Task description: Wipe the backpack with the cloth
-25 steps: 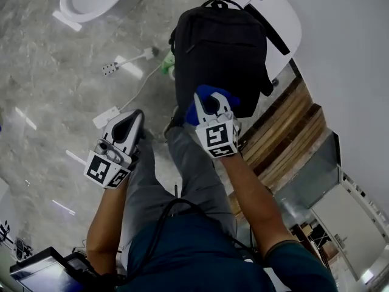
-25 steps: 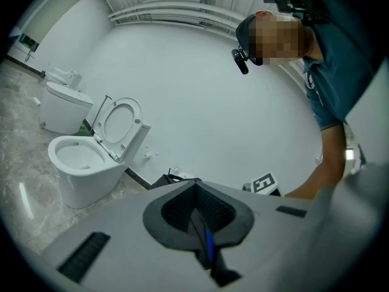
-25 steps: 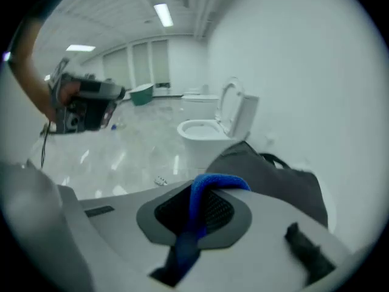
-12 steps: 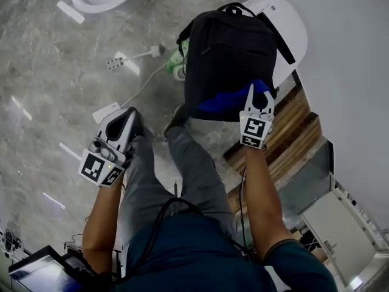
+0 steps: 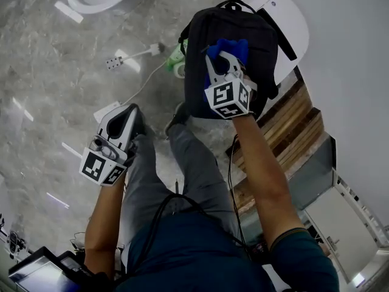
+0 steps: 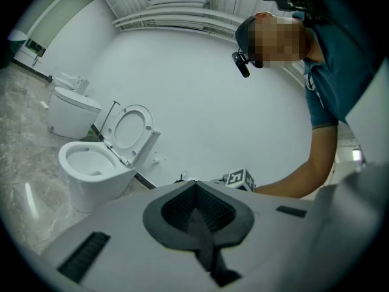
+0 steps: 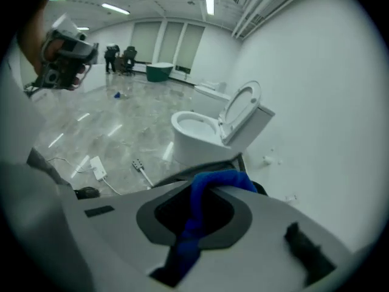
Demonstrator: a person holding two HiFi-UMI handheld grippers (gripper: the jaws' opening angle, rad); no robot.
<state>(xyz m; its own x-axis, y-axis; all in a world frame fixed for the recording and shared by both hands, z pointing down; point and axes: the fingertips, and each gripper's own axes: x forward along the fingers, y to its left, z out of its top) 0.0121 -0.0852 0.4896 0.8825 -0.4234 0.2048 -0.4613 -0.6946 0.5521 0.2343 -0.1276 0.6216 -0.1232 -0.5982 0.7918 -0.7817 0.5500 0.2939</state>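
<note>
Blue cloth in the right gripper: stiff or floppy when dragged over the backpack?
Probably floppy: the cloth is bunched into a narrow strand in the right gripper, jaws shut on it. Likely light, since it folds over the jaw tips against the backpack. It may bunch rather than lie flat.

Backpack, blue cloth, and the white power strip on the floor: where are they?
backpack (image 5: pixel 231 23), head view, on the upper part of its black front panel.
blue cloth (image 5: pixel 230 45), head view, on the bunched top fold.
power strip (image 5: pixel 110 64), head view, on its socket face.
</note>
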